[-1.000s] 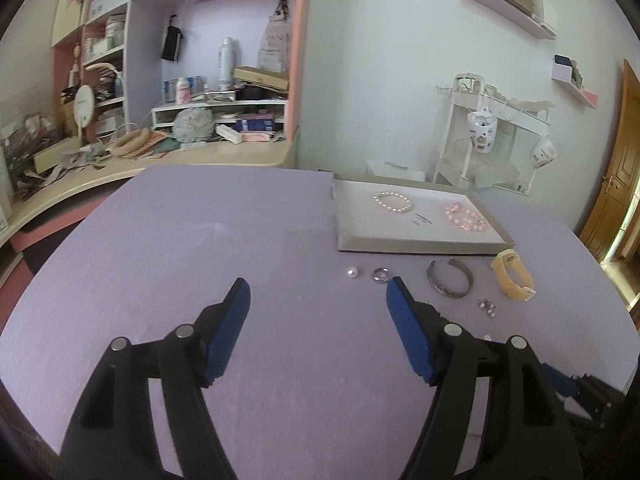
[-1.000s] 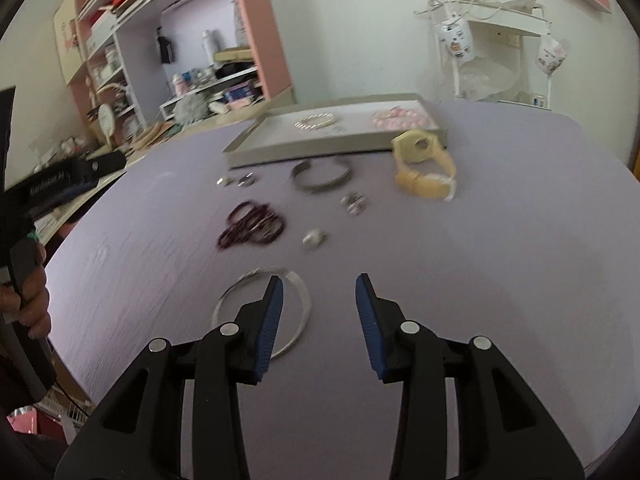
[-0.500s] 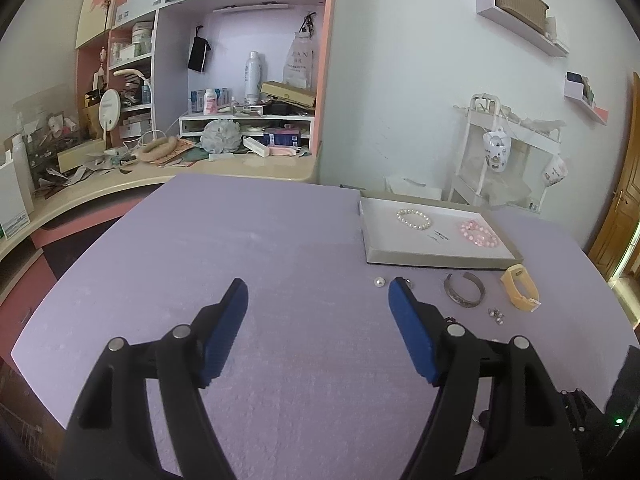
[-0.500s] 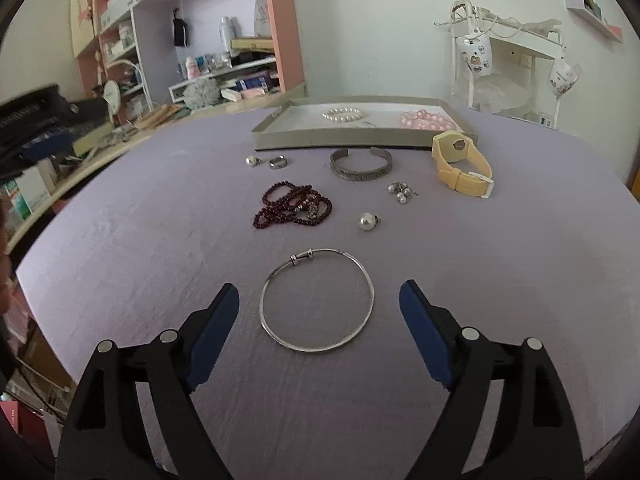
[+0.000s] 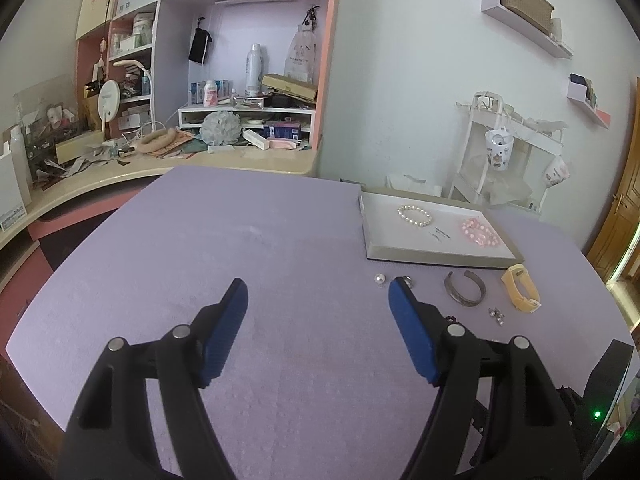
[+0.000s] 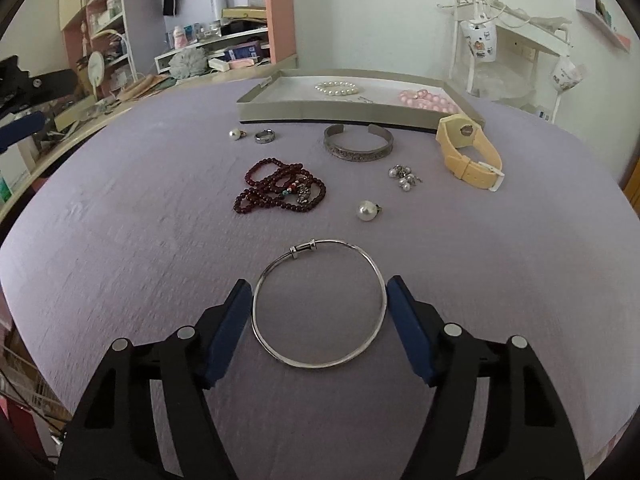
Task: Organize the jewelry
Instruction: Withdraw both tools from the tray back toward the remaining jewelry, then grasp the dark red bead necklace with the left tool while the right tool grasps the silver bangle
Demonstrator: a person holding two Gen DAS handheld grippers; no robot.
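Note:
A thin silver bangle (image 6: 303, 249) lies flat on the purple table between the blue pads of my right gripper (image 6: 319, 286). Its jaws are closing, and both pads stand right at the bangle's rim without visibly squeezing it. Beyond lie a dark red bead necklace (image 6: 280, 192), a pearl earring (image 6: 367, 211), an earring cluster (image 6: 403, 176), a silver cuff (image 6: 358, 148), a yellow watch (image 6: 468, 152), a ring (image 6: 265, 136) and a small pearl (image 6: 234, 134). The grey tray (image 6: 320, 112) holds a pearl bracelet (image 6: 336, 88) and a pink bracelet (image 6: 424, 100). My left gripper (image 5: 316, 288) hangs open over bare table.
A cluttered desk and shelves (image 5: 224, 120) run along the far left behind the table. A white rack with hanging cups (image 5: 500, 148) stands behind the tray (image 5: 436, 258). A wooden door (image 5: 620, 232) is at the far right. The table's rounded edge is close below both grippers.
My right gripper spread wide, dropped toward the bangle, then narrowed until its pads flank the ring. The left gripper drifted a little and kept the same width.

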